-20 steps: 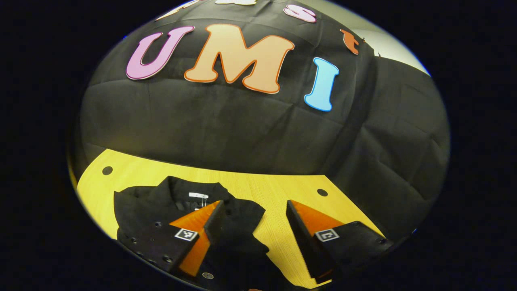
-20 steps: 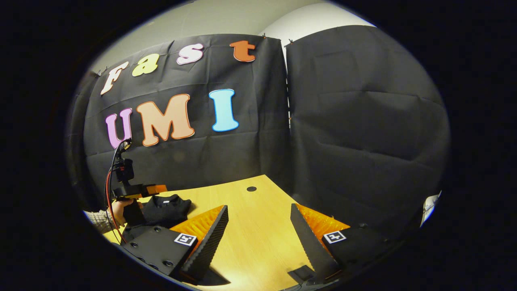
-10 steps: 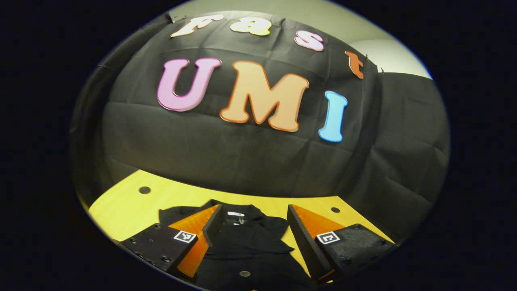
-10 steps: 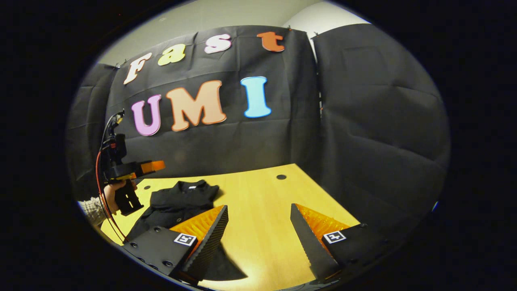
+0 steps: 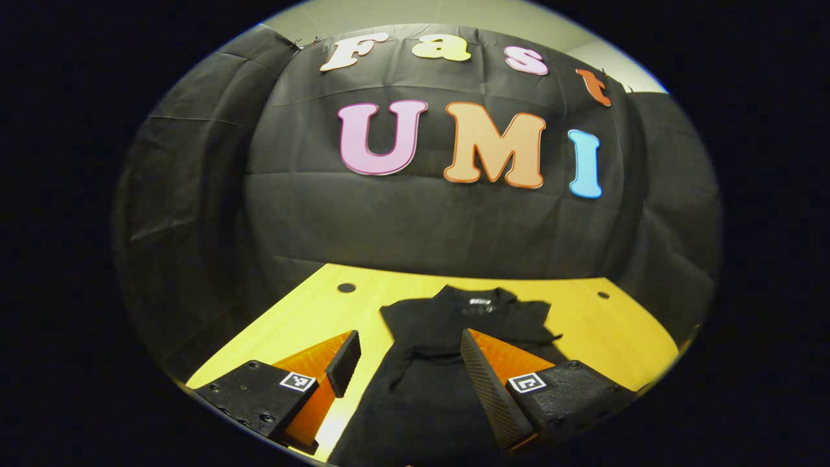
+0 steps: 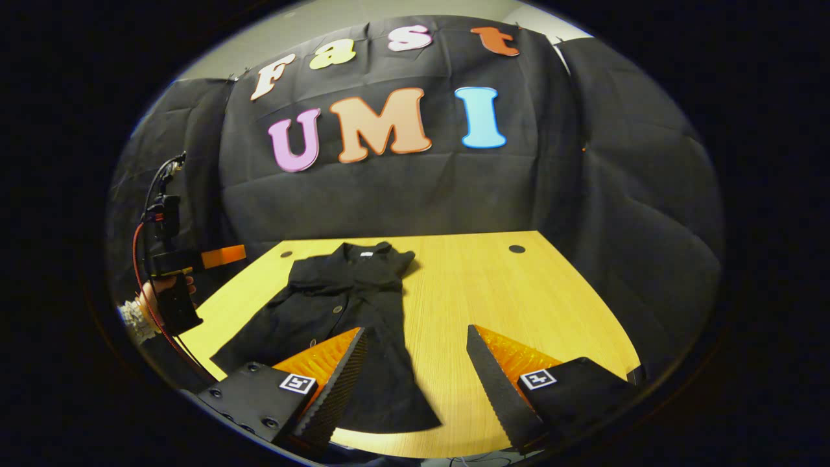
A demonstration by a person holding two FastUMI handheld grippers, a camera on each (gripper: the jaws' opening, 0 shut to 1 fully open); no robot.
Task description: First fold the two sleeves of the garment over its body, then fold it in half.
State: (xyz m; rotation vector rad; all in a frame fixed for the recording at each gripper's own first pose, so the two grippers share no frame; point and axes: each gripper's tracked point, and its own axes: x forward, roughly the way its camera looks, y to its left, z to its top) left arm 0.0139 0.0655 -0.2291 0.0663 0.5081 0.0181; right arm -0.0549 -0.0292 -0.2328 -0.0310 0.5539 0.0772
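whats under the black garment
The black garment lies flat on the yellow wooden table, collar toward the booth's wall. Whatever lies beneath the cloth itself is covered.

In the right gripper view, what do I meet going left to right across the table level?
Hand holding the left gripper → black garment → bare wooden table → hole in the tabletop.
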